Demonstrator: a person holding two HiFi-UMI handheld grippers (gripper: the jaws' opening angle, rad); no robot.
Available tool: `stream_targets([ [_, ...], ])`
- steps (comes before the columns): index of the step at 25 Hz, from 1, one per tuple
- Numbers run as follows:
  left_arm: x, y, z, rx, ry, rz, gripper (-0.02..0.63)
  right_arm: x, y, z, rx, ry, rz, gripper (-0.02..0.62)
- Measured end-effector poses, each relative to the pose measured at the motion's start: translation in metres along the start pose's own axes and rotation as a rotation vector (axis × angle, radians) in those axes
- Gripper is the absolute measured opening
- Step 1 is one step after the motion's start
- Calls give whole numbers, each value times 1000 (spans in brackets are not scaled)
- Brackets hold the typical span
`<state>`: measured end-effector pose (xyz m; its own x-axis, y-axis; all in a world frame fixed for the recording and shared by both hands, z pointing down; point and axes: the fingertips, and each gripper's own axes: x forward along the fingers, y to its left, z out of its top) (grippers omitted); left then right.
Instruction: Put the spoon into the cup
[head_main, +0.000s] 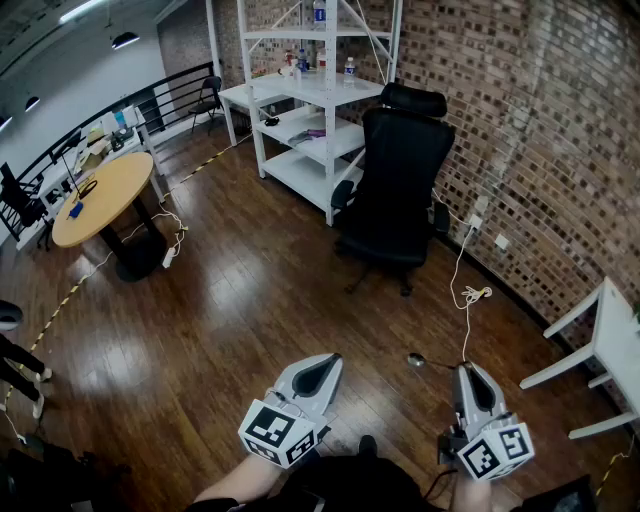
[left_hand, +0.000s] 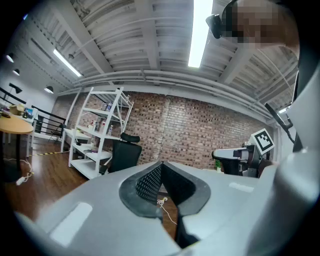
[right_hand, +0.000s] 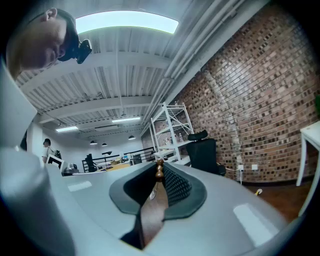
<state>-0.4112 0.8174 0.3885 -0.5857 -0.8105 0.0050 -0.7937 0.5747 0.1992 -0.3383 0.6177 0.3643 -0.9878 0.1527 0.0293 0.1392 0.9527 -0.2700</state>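
My right gripper (head_main: 467, 371) is low in the head view, right of centre, shut on the spoon (head_main: 420, 361). The spoon's small bowl sticks out to the left over the wooden floor. In the right gripper view (right_hand: 160, 169), the spoon's brown handle (right_hand: 154, 202) runs up between the pads to a knobbed tip. My left gripper (head_main: 333, 360) is beside it on the left. Its jaws meet with nothing between them, as the left gripper view (left_hand: 161, 164) also shows. I see no cup in any view.
A black office chair (head_main: 397, 185) stands ahead, with white shelves (head_main: 305, 95) behind it along a brick wall. A round wooden table (head_main: 105, 195) is far left. A white table (head_main: 612, 345) is at the right edge. A white cable (head_main: 468, 294) lies on the floor.
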Motion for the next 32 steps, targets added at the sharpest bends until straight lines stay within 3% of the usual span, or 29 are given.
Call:
stream_targets([
  [12,96,-84,-15,19,75,-280,-6,-80,-84,20,5,-72,-279,46],
  [17,133,-131,5,48,69,-355,-6,-111,-129,44,21,-138,-362,46],
  [25,219,-262,-18,80,106,-549,-6,-212,-223,75,20,-218,-520,46],
  [32,268,-373,-24,115,122,-710,-6,-288,-272,102,-28,-252,-630,46],
])
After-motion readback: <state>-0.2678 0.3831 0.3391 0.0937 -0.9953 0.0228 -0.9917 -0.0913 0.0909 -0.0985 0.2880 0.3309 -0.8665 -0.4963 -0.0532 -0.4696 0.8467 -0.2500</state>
